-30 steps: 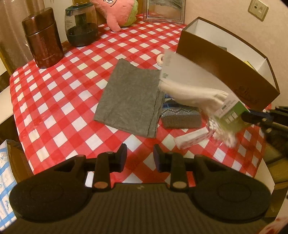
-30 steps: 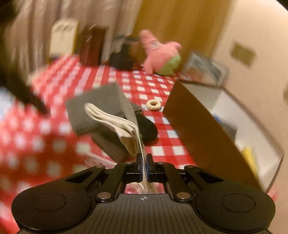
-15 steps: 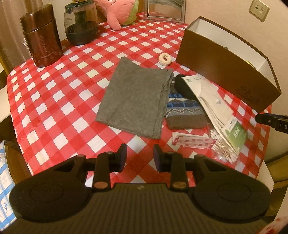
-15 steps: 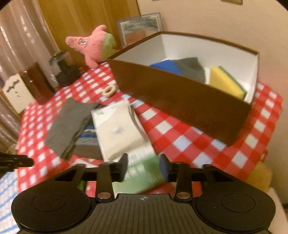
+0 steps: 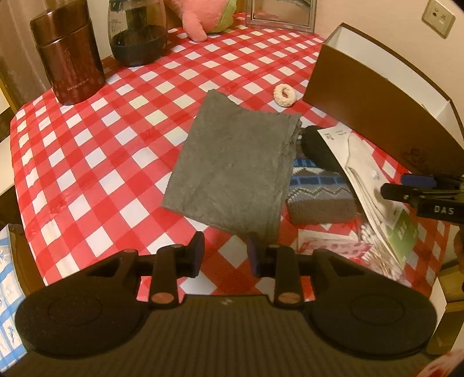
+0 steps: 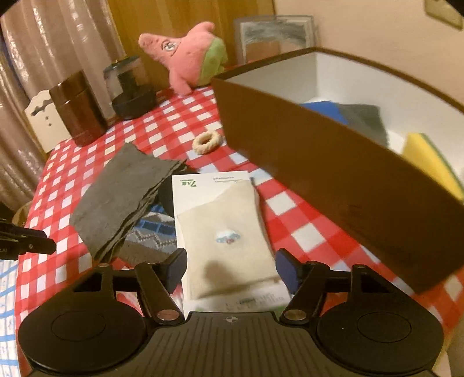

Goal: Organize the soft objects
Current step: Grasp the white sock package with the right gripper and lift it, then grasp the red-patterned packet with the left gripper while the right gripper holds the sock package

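A folded grey cloth (image 5: pixel 235 171) (image 6: pixel 121 197) lies mid-table, overlapping a patterned knit item (image 5: pixel 319 192) (image 6: pixel 150 235). A packaged pair of cream socks (image 6: pixel 226 232) (image 5: pixel 365 179) lies flat just in front of my open right gripper (image 6: pixel 230 268), jaws wide on either side of it, not touching. The right gripper also shows at the right edge of the left wrist view (image 5: pixel 406 188). My left gripper (image 5: pixel 223 253) is open and empty, just before the cloth's near edge. A brown box (image 6: pixel 333 165) (image 5: pixel 377 107) holds blue, grey and yellow items.
A cream hair tie (image 5: pixel 284 95) (image 6: pixel 207 142) lies near the box. A pink plush (image 6: pixel 188 58), brown canister (image 5: pixel 68 58), dark jar (image 5: pixel 136 32) and picture frame (image 5: pixel 282 13) stand at the back. Cotton swabs (image 5: pixel 374 249) and a small packet (image 5: pixel 330 246) lie at the near right.
My right gripper let go of the sock package, which now lies flat on the table, and its jaws opened wide. The left gripper moved slightly closer to the grey cloth.
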### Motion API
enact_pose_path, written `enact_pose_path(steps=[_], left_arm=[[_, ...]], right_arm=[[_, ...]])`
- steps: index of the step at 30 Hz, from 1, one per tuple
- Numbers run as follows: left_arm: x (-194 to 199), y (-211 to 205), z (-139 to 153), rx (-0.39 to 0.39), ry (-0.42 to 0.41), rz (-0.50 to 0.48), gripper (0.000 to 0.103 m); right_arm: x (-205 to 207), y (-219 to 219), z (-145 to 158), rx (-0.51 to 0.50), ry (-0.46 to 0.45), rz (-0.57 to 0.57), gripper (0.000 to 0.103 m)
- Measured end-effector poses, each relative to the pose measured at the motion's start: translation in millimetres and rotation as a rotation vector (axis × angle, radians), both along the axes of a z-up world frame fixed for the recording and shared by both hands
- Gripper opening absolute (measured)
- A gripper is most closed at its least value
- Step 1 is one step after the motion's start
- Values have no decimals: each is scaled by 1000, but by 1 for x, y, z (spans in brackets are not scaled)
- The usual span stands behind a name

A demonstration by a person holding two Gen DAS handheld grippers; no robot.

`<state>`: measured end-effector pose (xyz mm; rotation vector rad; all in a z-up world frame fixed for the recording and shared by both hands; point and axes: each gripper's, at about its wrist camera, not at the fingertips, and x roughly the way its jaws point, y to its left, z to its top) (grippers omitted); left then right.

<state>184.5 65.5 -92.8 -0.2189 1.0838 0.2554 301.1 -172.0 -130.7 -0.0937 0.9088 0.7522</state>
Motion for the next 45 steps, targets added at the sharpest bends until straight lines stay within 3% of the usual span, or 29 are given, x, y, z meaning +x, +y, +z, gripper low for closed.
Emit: enact_pose_path(steps=[6, 13, 15, 20, 26, 30, 38, 40, 45], left_arm=[[11, 10, -7, -3, 8, 13, 28], [21, 20, -13, -16, 11, 17, 30], [23, 21, -14, -18, 13, 16, 30], [25, 19, -17, -31, 10, 3, 30], [26, 7, -16, -59, -5, -54, 30], [22, -4, -14, -84, -28, -126, 30], [20, -39, -18, -102, -51, -378, 32], [22, -47, -21, -93, -58, -438, 38], [32, -64, -28, -19, -58, -594, 42]], right_arm=[[18, 19, -16, -6, 30, 36, 70], [19, 31, -24, -41, -10, 79, 69], [17, 32, -25, -52, -29, 84, 63], [15, 31, -23, -95, -83, 102, 28], [11, 19, -7, -83, -140, 88, 21], [0, 5, 12, -60, -169, 69, 20], [-29, -22, 35, -53, -167, 38, 20], [-36, -29, 35, -59, -159, 18, 20], [-53, -48, 32, -74, -127, -39, 20]])
